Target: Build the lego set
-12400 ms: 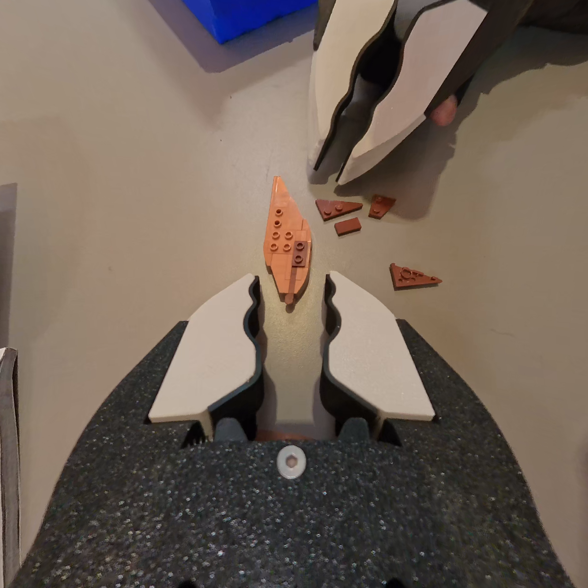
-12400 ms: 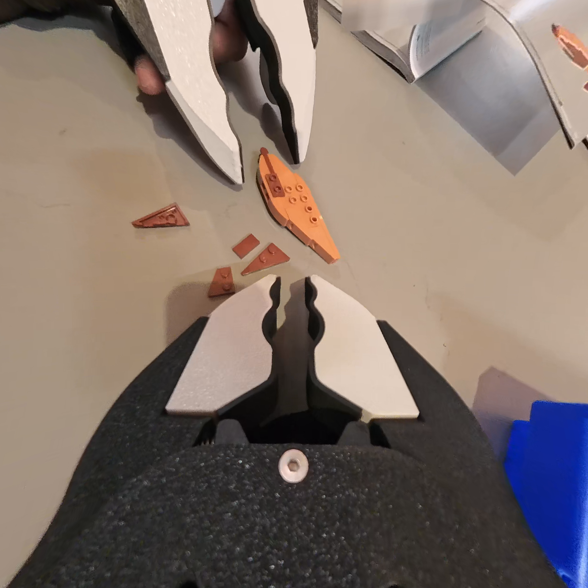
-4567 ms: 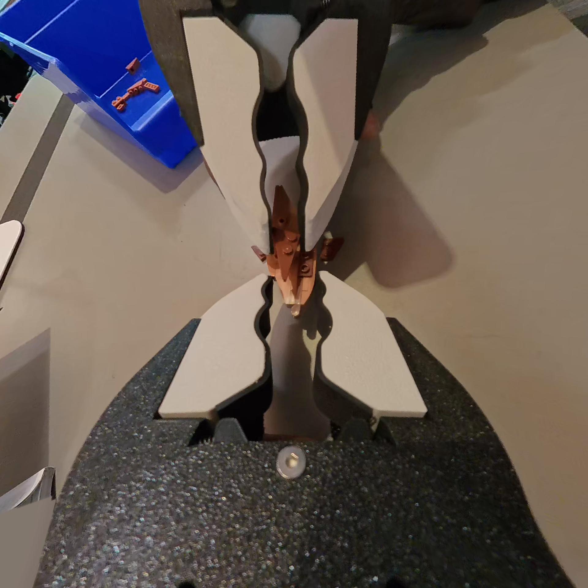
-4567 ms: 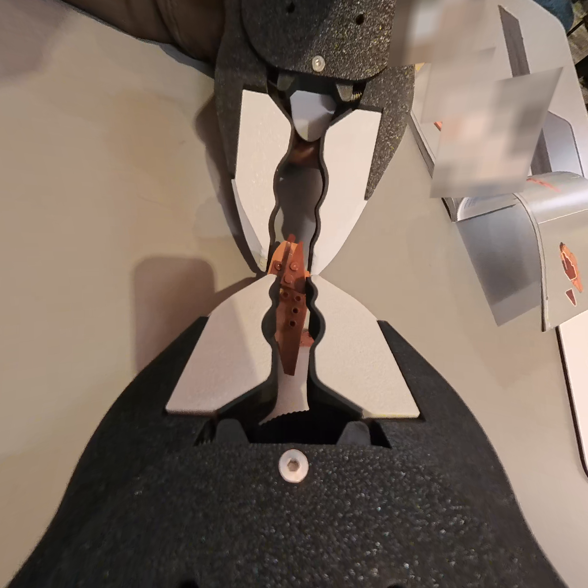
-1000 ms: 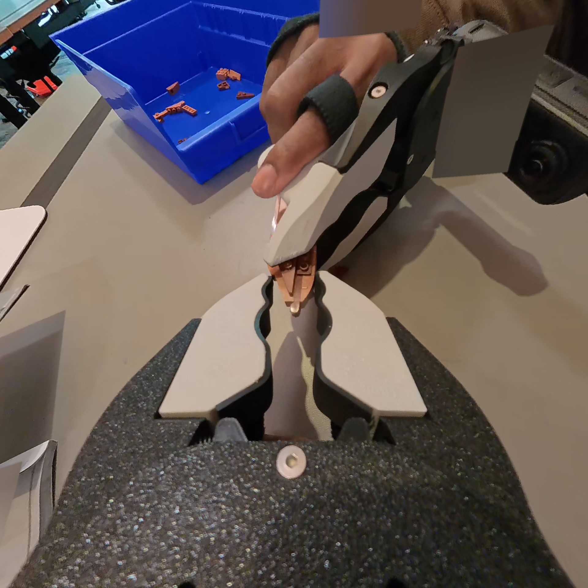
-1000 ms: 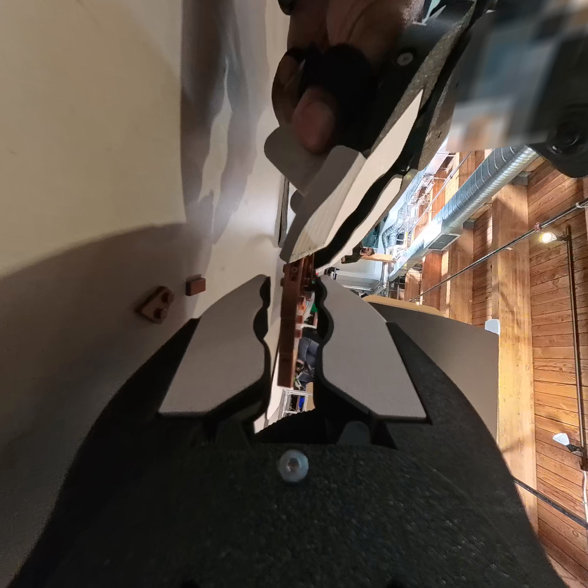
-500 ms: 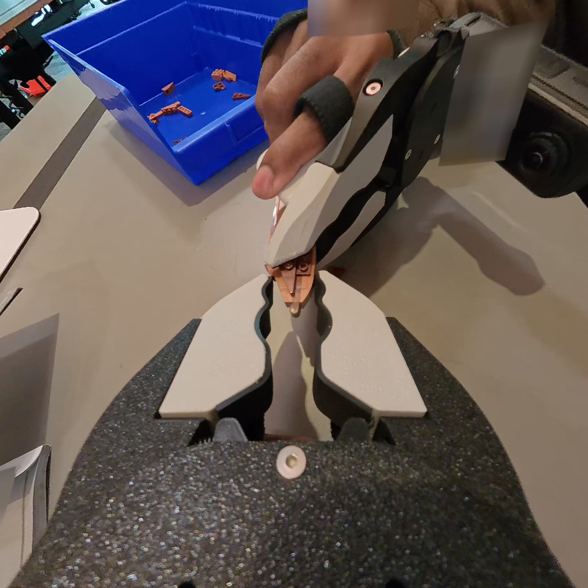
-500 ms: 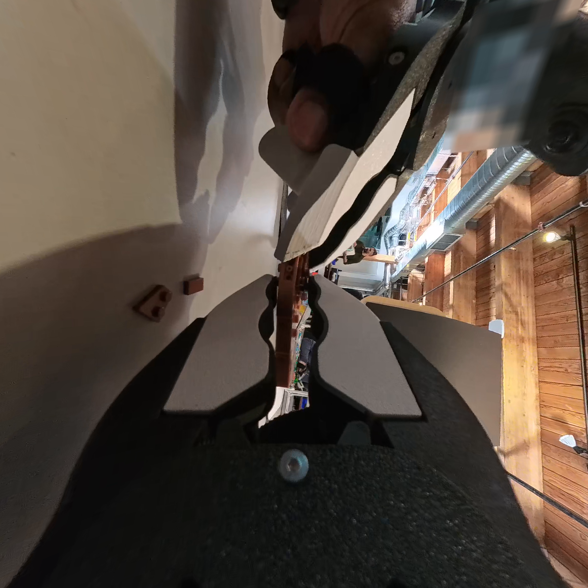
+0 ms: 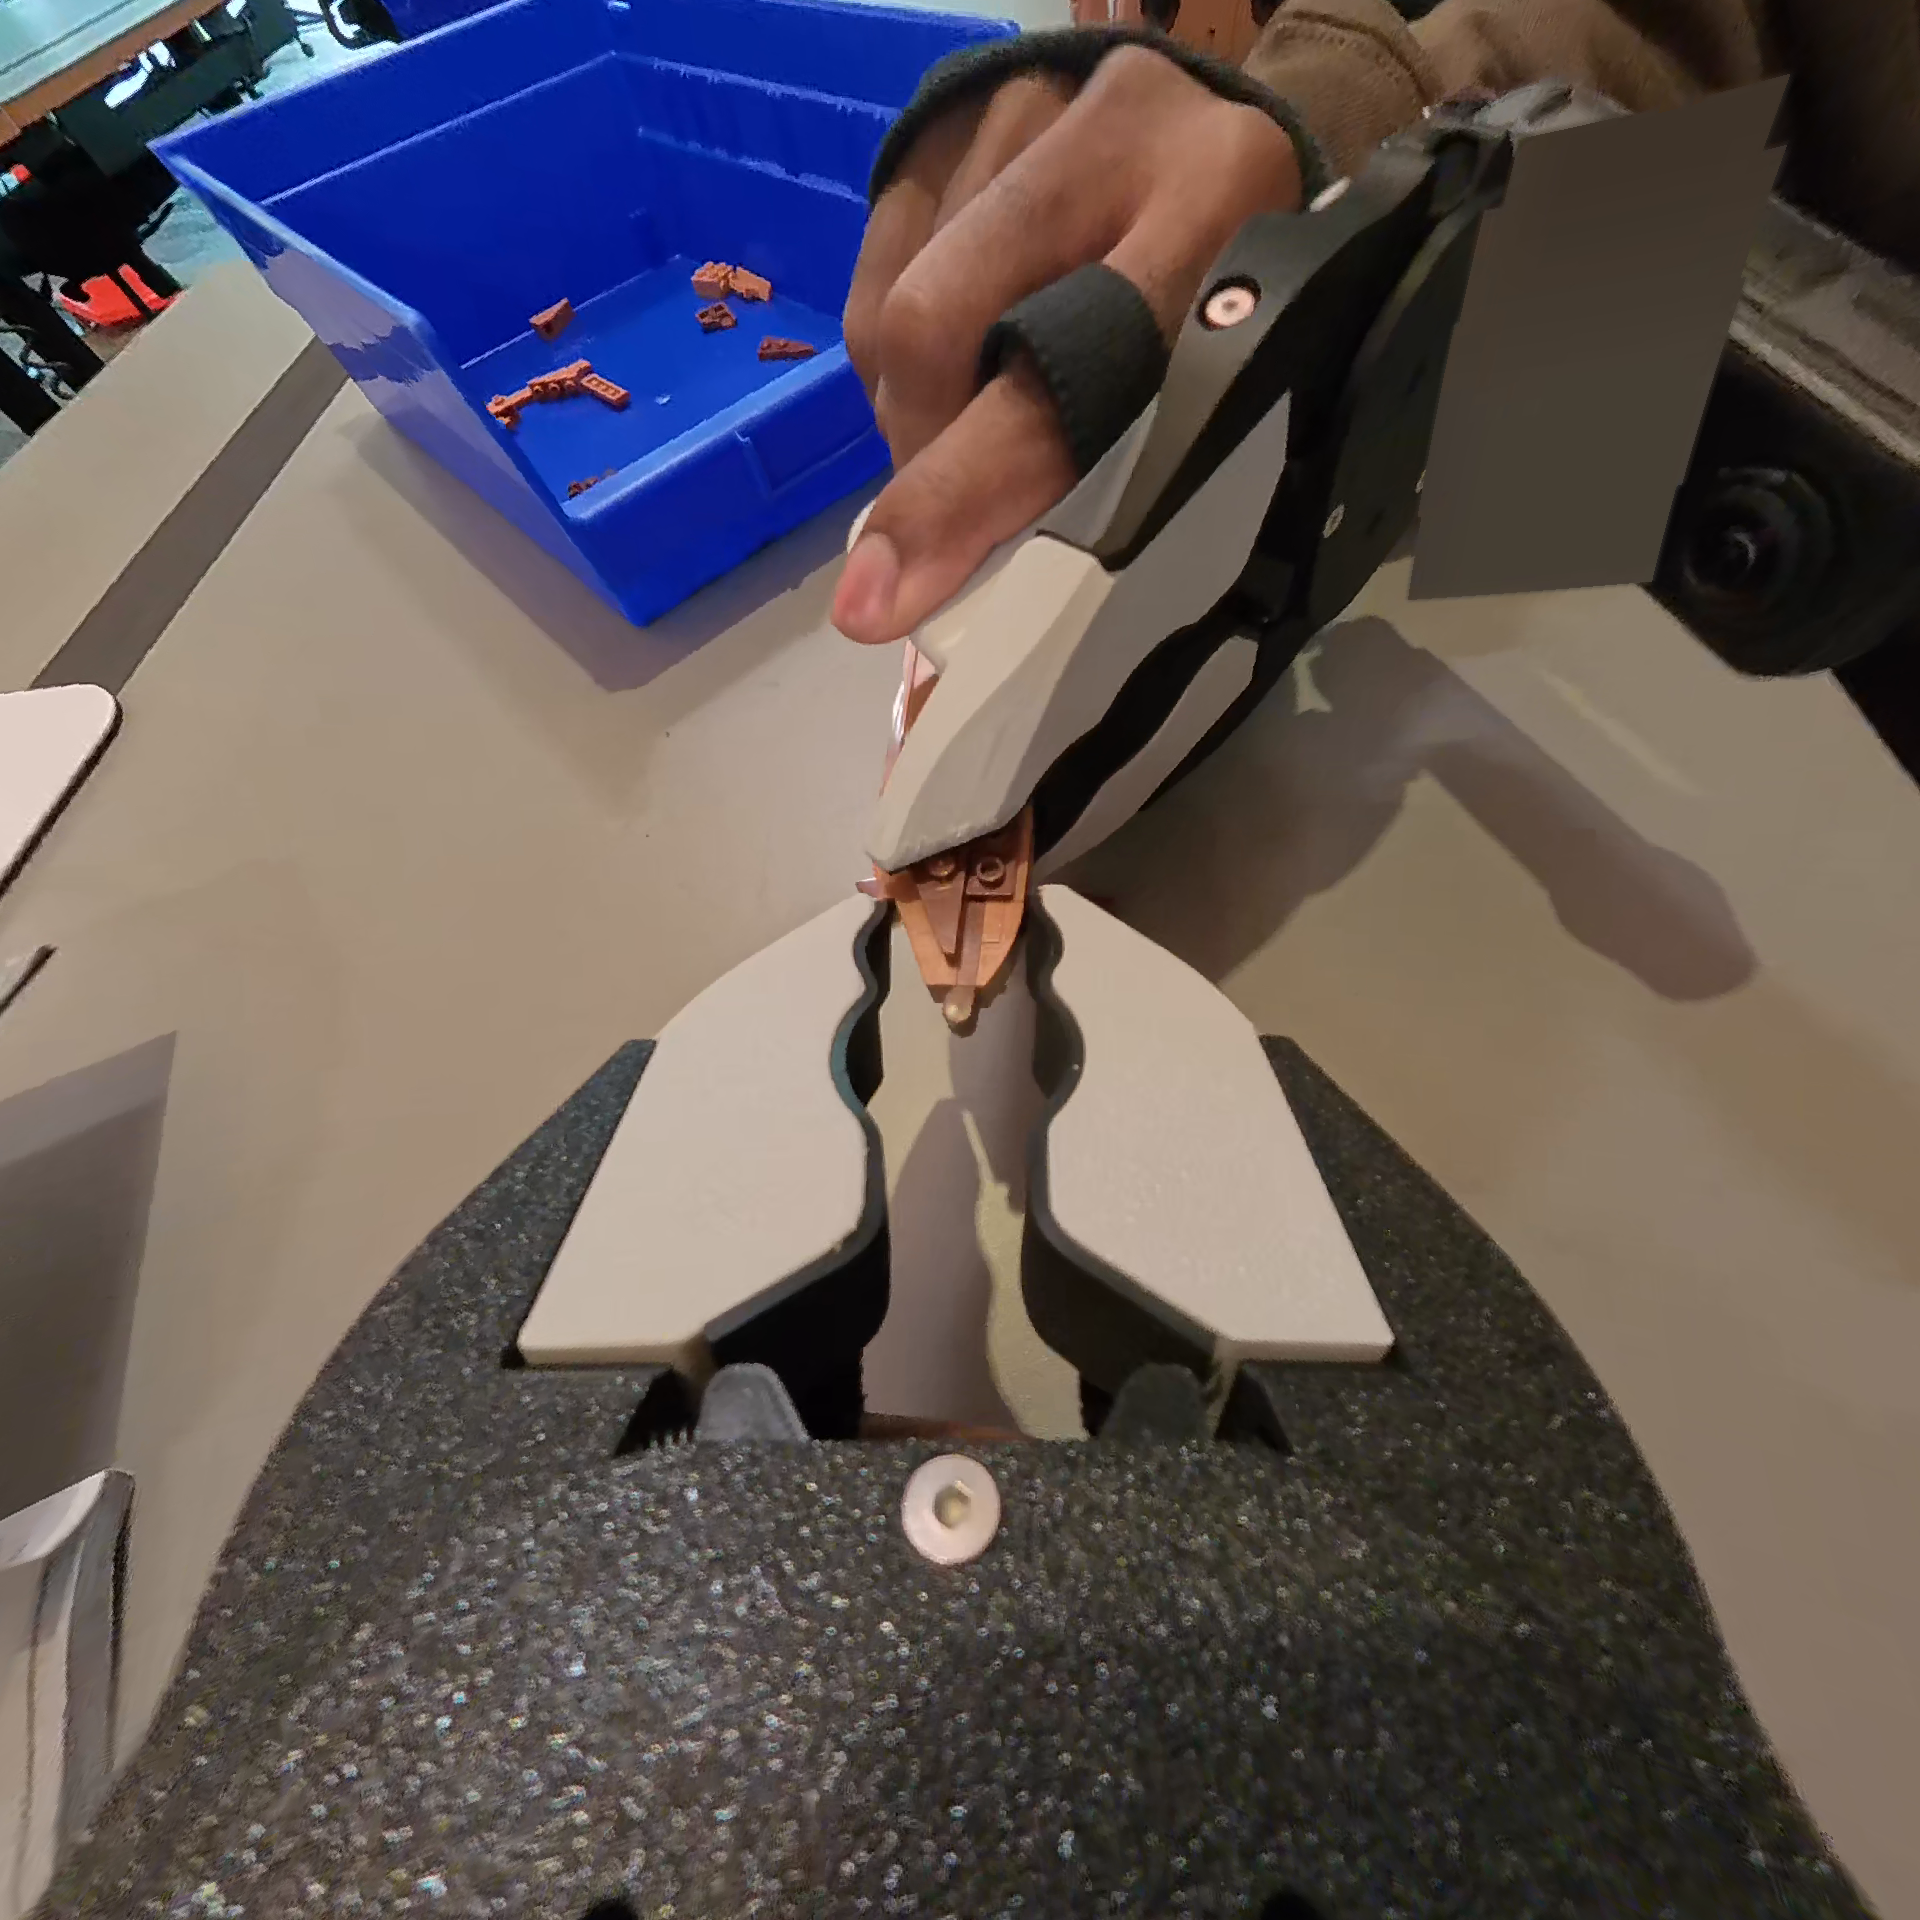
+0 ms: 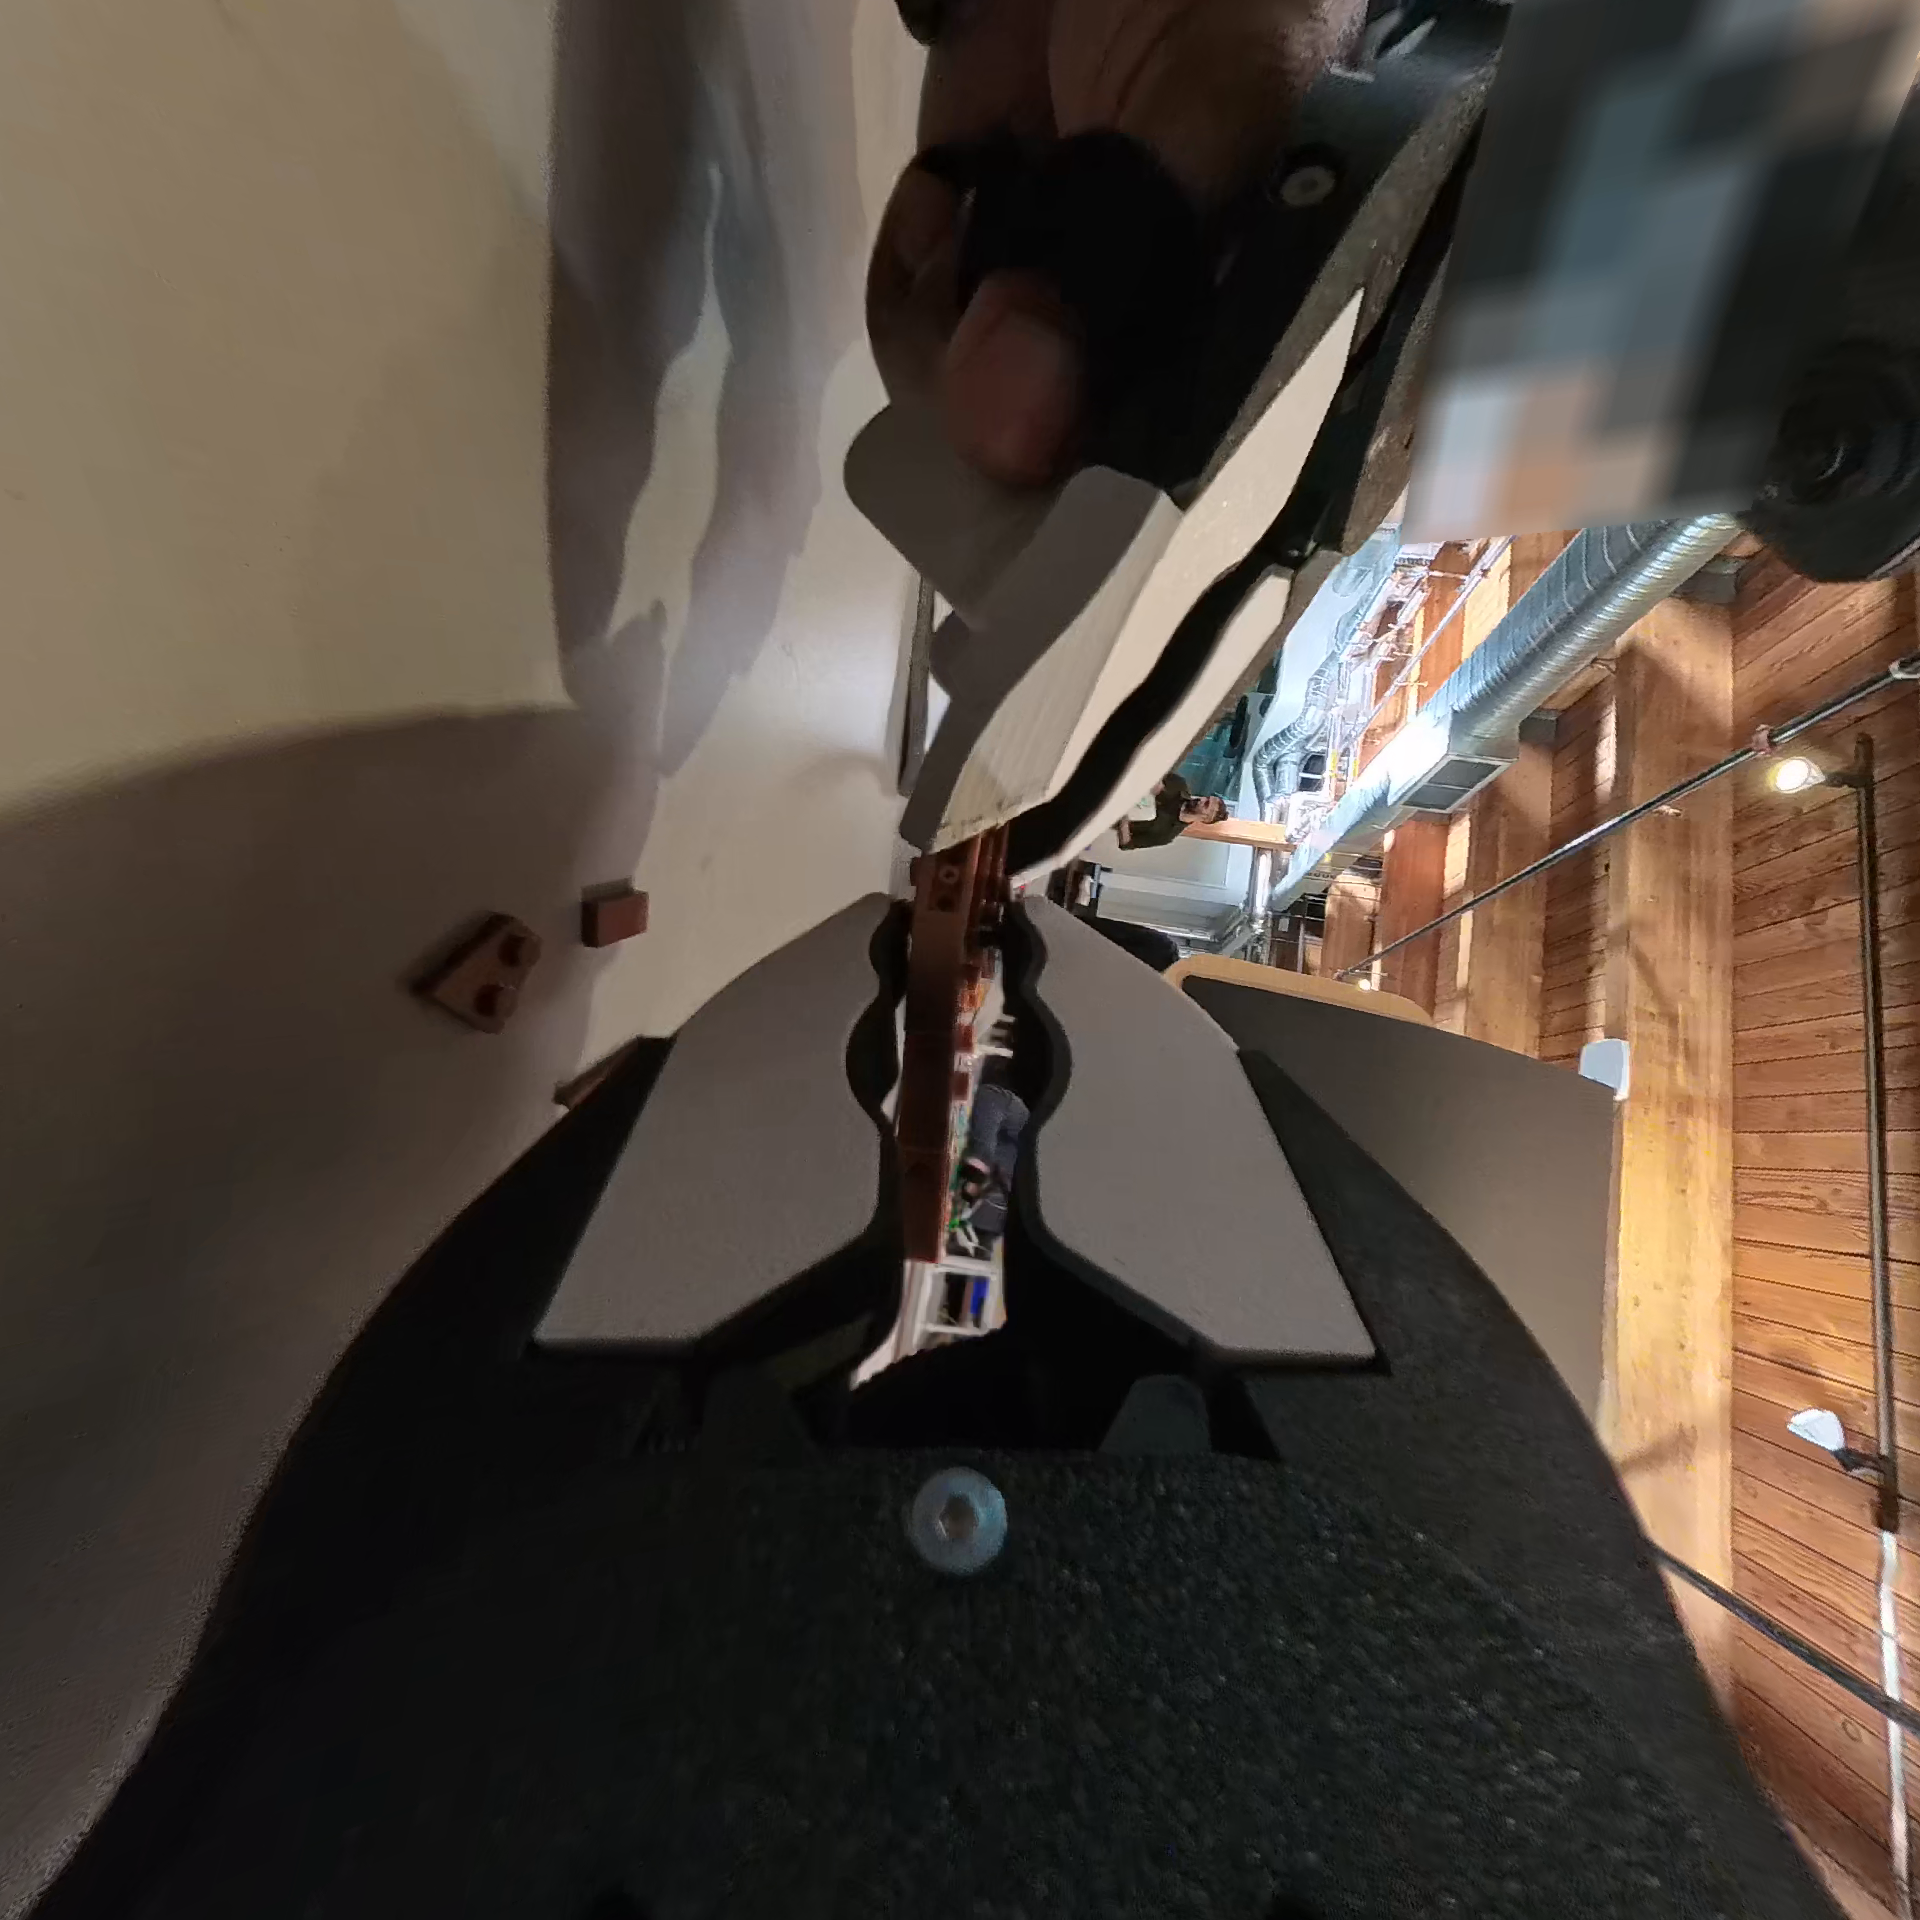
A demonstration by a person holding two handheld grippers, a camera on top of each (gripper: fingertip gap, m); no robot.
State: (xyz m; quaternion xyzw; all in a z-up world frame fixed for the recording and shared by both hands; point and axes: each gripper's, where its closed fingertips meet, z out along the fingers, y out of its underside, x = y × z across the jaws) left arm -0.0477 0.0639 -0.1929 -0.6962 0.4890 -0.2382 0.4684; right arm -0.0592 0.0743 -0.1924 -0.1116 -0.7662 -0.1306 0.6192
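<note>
While my right tongs (image 10: 956,914) pinch the half-built orange lego hull (image 9: 961,914) at centre frame above the worktop (image 9: 416,883), my left tongs (image 9: 956,925) stand apart around its tip; loose wedges (image 10: 478,971) and the blue bin's (image 9: 665,561) pieces remain unattached.

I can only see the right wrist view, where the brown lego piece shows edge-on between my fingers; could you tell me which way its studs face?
Observer: In the left wrist view the lego assembly turns its studded face toward that camera, with a darker plate on it.
Operator: Thank you. Where is its pointed end?
Observer: It lies between the tips of the left gripper. Its edges are right at them, but I cannot tell whether they squeeze.
Operator: Are spare pieces in sight?
Observer: Yes, a blue bin farther back holds several loose brown bricks.
</note>
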